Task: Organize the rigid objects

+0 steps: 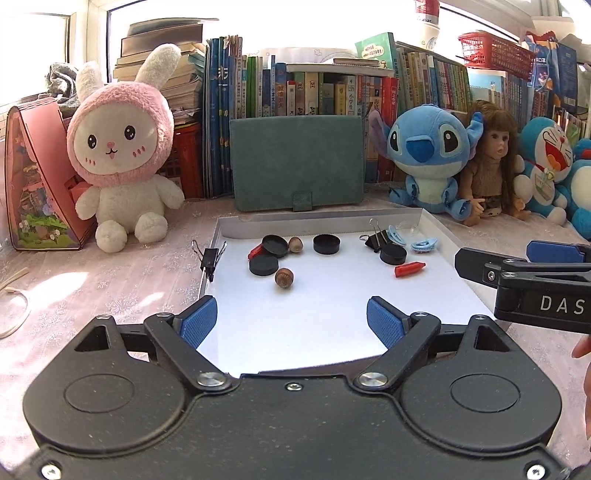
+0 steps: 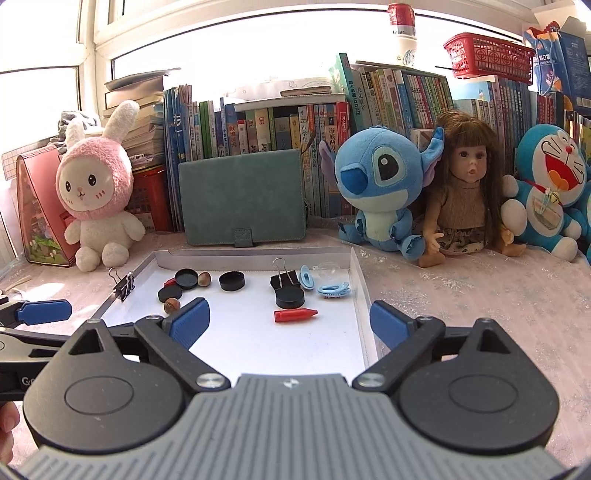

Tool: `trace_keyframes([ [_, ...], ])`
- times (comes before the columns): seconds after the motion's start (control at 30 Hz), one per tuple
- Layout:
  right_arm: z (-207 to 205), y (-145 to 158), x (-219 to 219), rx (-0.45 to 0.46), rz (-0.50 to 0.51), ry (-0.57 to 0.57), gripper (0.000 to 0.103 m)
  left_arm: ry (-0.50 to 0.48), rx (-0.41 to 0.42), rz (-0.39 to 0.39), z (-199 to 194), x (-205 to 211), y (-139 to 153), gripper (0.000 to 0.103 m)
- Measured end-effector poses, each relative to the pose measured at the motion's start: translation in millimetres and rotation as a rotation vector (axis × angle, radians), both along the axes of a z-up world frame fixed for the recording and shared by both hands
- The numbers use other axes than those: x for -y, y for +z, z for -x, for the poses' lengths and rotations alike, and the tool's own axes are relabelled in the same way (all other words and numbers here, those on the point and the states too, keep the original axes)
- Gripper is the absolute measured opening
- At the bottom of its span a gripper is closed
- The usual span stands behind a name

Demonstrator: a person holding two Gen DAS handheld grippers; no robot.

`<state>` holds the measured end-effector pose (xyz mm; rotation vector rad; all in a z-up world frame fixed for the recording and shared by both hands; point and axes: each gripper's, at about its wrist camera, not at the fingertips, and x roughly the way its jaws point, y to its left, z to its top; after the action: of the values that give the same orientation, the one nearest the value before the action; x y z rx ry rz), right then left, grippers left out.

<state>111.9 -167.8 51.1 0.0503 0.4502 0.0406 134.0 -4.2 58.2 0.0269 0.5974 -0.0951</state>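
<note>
Both tools hover at the white tray's (image 1: 436, 229) near end. Left gripper (image 1: 291, 321) wide open, empty; right gripper (image 2: 290, 323) the same.

Inside the tray, near to far: two hazelnuts (image 1: 284, 277), hard, round, likely to roll; take across the middle. Two red crayons (image 2: 295, 316), light, stiff; pinch mid-barrel. Four black caps (image 1: 263, 266), rigid, slick; grip by the rim. Two blue hair clips (image 2: 333, 289). One binder clip (image 2: 285, 279) inside, one binder clip on the tray's left rim (image 1: 210, 258).

Light: you are getting strong daylight from the windows (image 1: 155, 33) behind, blowing out | Edges: fisheye is bending them | Focus: staying sharp
</note>
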Motion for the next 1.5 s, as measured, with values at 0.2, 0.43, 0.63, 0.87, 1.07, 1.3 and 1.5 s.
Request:
trace_keyframes([
  [0.2,21,-11,-4,-0.01,0.025,-0.007,0.103,0.01,-0.062,-0.001,12,-6,-24,0.088],
  [0.43,22,-43,-8,-0.104,0.071,0.005,0.103,0.048,-0.128,-0.007,6,-8,-54,0.089],
  [0.63,13,-63,-7,-0.16,0.067,-0.011,0.103,0.058,-0.12,-0.032,1,-3,-65,0.091],
  [0.87,5,-74,-8,-0.207,0.053,-0.012,0.103,0.059,-0.098,-0.027,-2,-2,-70,0.097],
  [1.07,3,-75,-11,-0.215,0.058,-0.014,0.103,0.066,-0.103,-0.016,-6,-4,-72,0.103],
  [1.3,3,-75,-9,-0.217,0.05,-0.013,0.103,0.066,-0.105,-0.008,-7,-5,-73,0.103],
  [1.5,3,-76,-10,-0.217,0.05,-0.014,0.103,0.066,-0.105,-0.008,-7,-5,-73,0.103],
])
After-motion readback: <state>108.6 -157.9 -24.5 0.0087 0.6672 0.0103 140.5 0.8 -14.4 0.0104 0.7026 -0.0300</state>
